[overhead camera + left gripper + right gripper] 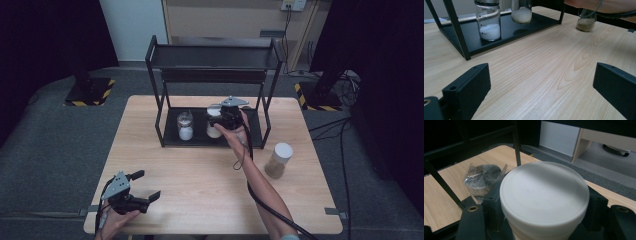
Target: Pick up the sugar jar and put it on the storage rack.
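Note:
My right gripper (226,117) is shut on a glass jar (214,126) of white powder, its jaws clamping just below the white lid (544,192). The jar (522,11) is inside the black rack (212,55), low over the bottom shelf (509,30); whether it touches the shelf I cannot tell. To its left on that shelf stands a second jar (185,126) of white powder with a clear lid (482,178). My left gripper (148,185) rests open near the table's front left corner, with only bare wood between its jaws (541,92).
A jar of brown powder (278,160) with a white lid stands on the table right of the rack, also seen as the brown jar (586,21) behind the person's right forearm. The rack's top shelf holds nothing. Dark stands flank the table.

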Demonstrator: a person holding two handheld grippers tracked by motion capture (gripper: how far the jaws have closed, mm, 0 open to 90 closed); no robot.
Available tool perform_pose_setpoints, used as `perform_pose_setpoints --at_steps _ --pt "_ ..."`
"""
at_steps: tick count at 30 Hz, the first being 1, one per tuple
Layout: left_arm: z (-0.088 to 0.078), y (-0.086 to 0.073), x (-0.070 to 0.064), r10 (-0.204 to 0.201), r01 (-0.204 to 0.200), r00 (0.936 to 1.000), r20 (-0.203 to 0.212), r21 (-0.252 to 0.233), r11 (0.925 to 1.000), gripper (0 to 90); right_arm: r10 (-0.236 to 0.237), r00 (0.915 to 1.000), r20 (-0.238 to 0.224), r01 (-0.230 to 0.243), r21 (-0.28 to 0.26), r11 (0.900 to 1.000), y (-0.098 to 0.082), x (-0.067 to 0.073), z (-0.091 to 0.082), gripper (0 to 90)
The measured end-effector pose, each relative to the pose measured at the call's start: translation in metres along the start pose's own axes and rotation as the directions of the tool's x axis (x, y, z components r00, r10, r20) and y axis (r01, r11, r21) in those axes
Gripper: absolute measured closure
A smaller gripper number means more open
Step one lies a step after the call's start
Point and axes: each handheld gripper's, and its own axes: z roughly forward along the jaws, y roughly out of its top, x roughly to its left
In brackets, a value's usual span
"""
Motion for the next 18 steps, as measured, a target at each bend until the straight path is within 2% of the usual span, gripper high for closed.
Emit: perform_pose_setpoints --at_steps 18 --pt "0.000 0.000 0.000 0.001 -0.001 1.0000 -0.001 0.002 1.0000 0.5 0.013 0.9999 0.007 -0.013 0.015 1.000 -0.011 -0.002 0.007 33.3"
